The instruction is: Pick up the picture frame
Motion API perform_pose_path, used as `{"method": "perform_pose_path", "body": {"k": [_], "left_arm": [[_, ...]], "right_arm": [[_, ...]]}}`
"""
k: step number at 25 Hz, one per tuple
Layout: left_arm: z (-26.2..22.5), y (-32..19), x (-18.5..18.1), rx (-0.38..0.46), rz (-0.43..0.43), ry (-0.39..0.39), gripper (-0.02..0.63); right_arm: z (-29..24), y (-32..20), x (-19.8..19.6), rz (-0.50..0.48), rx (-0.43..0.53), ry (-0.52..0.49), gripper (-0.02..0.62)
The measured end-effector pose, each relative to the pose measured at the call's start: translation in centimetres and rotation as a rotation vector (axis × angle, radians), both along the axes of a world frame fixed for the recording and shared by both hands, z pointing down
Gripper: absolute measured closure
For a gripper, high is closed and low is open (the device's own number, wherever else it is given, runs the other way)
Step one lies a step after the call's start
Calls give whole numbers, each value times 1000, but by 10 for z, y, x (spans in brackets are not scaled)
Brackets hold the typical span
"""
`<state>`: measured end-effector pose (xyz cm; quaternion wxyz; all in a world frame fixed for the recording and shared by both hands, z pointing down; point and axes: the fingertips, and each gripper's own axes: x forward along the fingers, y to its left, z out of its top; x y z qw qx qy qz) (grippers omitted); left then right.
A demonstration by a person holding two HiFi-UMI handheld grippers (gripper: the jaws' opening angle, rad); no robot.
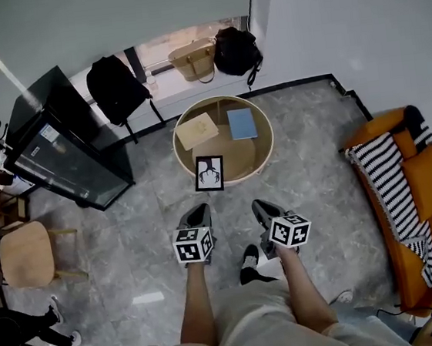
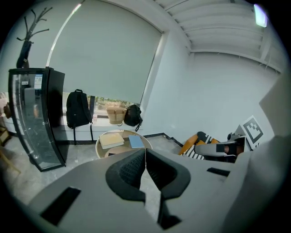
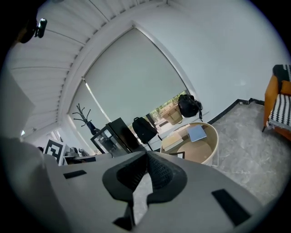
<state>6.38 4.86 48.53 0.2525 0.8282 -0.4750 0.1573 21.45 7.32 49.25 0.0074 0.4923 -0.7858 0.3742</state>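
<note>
The person stands on the grey marbled floor (image 1: 131, 240), bare forearms stretched forward, one claw in each hand. The left claw (image 1: 199, 209) has its jaws pressed together with nothing between them. The right claw (image 1: 260, 204) is also closed and empty, its ribbed pads meeting at the tips. The two claws are side by side, near each other but not touching, and both point toward a round table (image 1: 269, 148) with a raised wooden rim just ahead.

The picture frame (image 1: 209, 173) is at the table's near rim, straight ahead of the left claw and apart from both claws. It is black-edged and holds a white print with a dark figure. Whether it leans on the rim cannot be told. Farther back on the table a tan book (image 1: 196, 130) and a blue book (image 1: 242, 123) lie side by side.

To the left stand a wooden stool (image 1: 25, 256) and a black glass-fronted cabinet (image 1: 66, 150); to the right is an orange sofa (image 1: 426, 183) with a striped blanket (image 1: 383, 176). Along the window ledge at the back are a black backpack (image 1: 117, 86), a tan handbag (image 1: 194, 60) and another black bag (image 1: 234, 50).
</note>
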Motion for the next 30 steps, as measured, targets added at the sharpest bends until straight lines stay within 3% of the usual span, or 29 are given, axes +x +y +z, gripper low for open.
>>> {"method": "perform_pose_path", "body": {"k": [9, 22, 26, 30], "left_arm": [[8, -22, 22, -14, -86, -27, 584], [40, -10, -23, -126, -152, -89, 584], [56, -36, -32, -137, -118, -124, 584], [54, -78, -51, -116, -104, -139, 584]], "right_arm": [[18, -37, 24, -38, -40, -69, 560], [53, -53, 3, -20, -125, -139, 560], [59, -78, 7, 4, -125, -103, 560], [45, -118, 30, 93, -102, -75, 560]]}}
